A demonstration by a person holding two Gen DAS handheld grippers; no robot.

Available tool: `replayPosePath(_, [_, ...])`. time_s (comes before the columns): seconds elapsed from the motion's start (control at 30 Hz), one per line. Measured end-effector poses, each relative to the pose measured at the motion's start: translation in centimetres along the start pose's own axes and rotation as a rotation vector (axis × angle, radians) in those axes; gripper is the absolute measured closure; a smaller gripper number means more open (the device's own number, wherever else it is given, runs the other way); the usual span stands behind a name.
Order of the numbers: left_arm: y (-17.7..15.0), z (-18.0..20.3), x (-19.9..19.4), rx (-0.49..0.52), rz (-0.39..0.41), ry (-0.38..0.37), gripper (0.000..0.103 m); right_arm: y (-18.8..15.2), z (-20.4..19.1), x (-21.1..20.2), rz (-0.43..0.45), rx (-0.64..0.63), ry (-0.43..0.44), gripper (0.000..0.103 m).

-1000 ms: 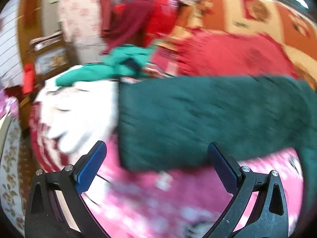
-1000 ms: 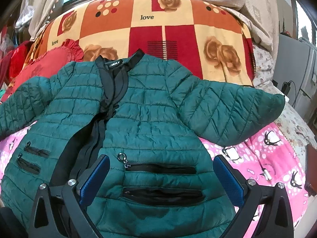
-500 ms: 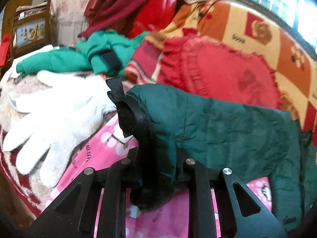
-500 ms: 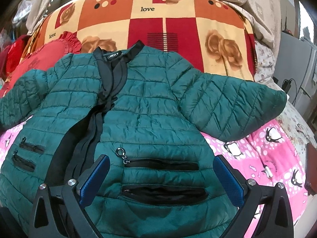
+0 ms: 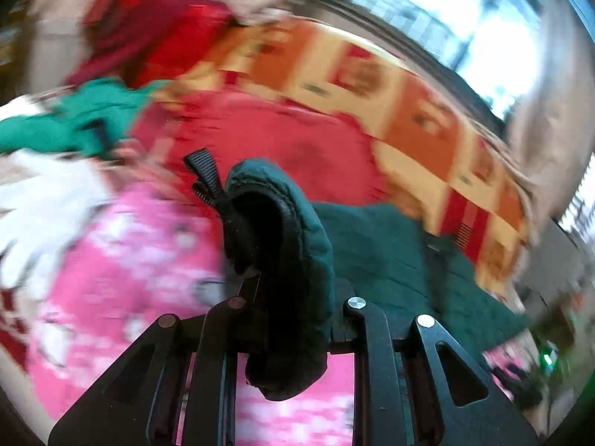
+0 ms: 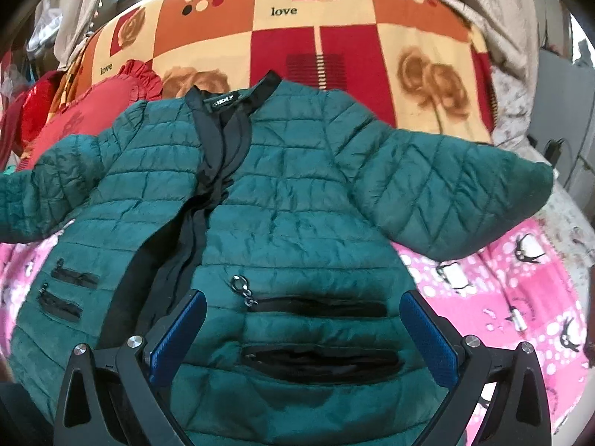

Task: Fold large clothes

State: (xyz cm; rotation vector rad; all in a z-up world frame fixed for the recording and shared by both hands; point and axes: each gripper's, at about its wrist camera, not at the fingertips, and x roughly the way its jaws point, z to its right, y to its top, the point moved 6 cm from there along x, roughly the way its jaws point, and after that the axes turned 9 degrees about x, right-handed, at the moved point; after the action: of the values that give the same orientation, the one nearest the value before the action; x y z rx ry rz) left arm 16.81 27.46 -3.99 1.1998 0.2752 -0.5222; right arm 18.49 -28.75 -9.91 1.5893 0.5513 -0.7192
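A dark green quilted jacket (image 6: 282, 200) lies face up and spread open on a bed covered with a pink penguin-print sheet (image 6: 520, 282), its collar away from the camera and its hem nearest the right gripper (image 6: 303, 330). That gripper's fingers are spread wide and hover just above the lower front panel, with the two zipped pockets (image 6: 319, 334) lying between them; they touch nothing. The jacket's far sleeve stretches out beyond the right-hand finger, flat on the sheet.

At the other side, the left gripper (image 5: 293, 297) has its fingers pressed together on the cuff of the sleeve (image 5: 282, 245), the black lining and a small webbing loop standing up just above the pinch. A second ago those fingers were open in front of the sleeve as it lay flat; half a second ago they had closed on it; now the cuff is raised off the sheet and the blurred background suggests a swing toward the jacket's body. That likely marks the start of the first fold, the sleeve being carried across the chest.

Beyond the fingers lie a red ruffled cushion (image 5: 267, 141), an orange and red rose-pattern blanket (image 6: 334, 29) and a white glove (image 5: 41, 204).
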Motion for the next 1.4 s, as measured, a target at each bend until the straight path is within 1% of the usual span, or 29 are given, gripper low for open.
replayPosePath(0.07, [0.5,4.2,1.3,0.033,-0.029,-0.090,0.085,1.0,0.3,0.2,-0.007,0.041,0.026,0.000])
replayPosePath(0.13, [0.9,7.9,2.5,0.075,-0.036,-0.126,0.085,1.8,0.8,0.4,-0.009,0.080,0.042,0.000])
replayPosePath(0.2, [1.7,12.0,4.3,0.118,-0.032,-0.159,0.085,1.7,1.3,0.6,-0.003,0.104,0.036,0.000])
replayPosePath(0.27, [2.5,15.1,6.5,0.128,-0.032,-0.190,0.085,0.8,1.8,0.9,-0.005,0.112,0.024,0.000])
replayPosePath(0.3, [2.6,16.3,7.5,0.128,-0.035,-0.200,0.085,0.3,2.1,1.2,-0.032,0.119,0.009,0.000])
replayPosePath(0.33, [2.8,18.0,9.1,0.125,-0.047,-0.214,0.085,0.1,2.2,1.4,-0.055,0.123,0.010,0.000])
replayPosePath(0.37, [3.0,19.5,11.0,0.117,-0.066,-0.230,0.085,0.0,2.3,1.5,-0.057,0.123,0.017,0.000])
replayPosePath(0.43, [2.9,22.0,14.3,0.098,-0.101,-0.250,0.085,-0.1,2.6,1.4,-0.053,0.112,0.005,0.000])
replayPosePath(0.5, [2.6,24.6,17.8,0.106,-0.132,-0.265,0.085,-0.3,3.2,1.6,-0.061,0.104,-0.018,0.000])
replayPosePath(0.6, [1.4,27.5,21.3,0.127,-0.161,-0.283,0.085,-0.6,4.4,2.0,-0.087,0.117,-0.030,0.000])
replayPosePath(0.73, [-0.8,30.5,25.2,0.098,-0.192,-0.324,0.085,-0.9,5.9,2.0,-0.099,0.139,-0.043,0.000])
replayPosePath(0.83, [-2.8,32.2,27.6,0.086,-0.223,-0.346,0.085,-0.8,6.9,2.2,-0.102,0.150,-0.058,0.000])
replayPosePath(0.93, [-4.8,33.1,29.6,0.121,-0.279,-0.313,0.084,-0.7,7.4,2.5,-0.108,0.154,-0.071,0.000])
replayPosePath(1.0, [-5.5,33.1,29.9,0.152,-0.302,-0.282,0.077,-0.6,7.5,2.6,-0.109,0.161,-0.069,0.000])
replayPosePath(1.03, [-5.6,33.0,29.9,0.157,-0.309,-0.278,0.069,-0.5,7.5,2.6,-0.106,0.162,-0.071,0.000])
replayPosePath(1.07, [-5.5,32.9,29.8,0.151,-0.311,-0.283,0.064,-0.4,7.4,2.6,-0.104,0.161,-0.072,0.000])
replayPosePath(1.13, [-5.2,32.5,29.1,0.123,-0.300,-0.297,0.041,-0.3,6.8,2.7,-0.100,0.159,-0.067,0.000])
replayPosePath(1.17, [-5.1,32.2,28.7,0.111,-0.292,-0.300,0.037,-0.2,6.5,2.8,-0.099,0.157,-0.063,0.000])
replayPosePath(1.2, [-5.1,32.0,28.3,0.102,-0.287,-0.301,0.034,-0.2,6.1,2.9,-0.098,0.153,-0.062,0.000])
replayPosePath(1.23, [-5.2,31.7,27.9,0.096,-0.285,-0.297,0.034,-0.2,5.7,2.9,-0.097,0.147,-0.062,0.000])
replayPosePath(1.3, [-5.3,30.8,26.9,0.093,-0.293,-0.262,0.034,0.1,4.8,2.9,-0.083,0.132,-0.055,0.000])
replayPosePath(1.37, [-5.3,29.9,25.4,0.085,-0.286,-0.230,0.034,1.5,3.4,2.4,-0.024,0.113,-0.014,0.000])
replayPosePath(1.4, [-5.1,29.3,24.5,0.086,-0.277,-0.200,0.034,2.4,2.5,2.2,0.004,0.090,0.008,0.000])
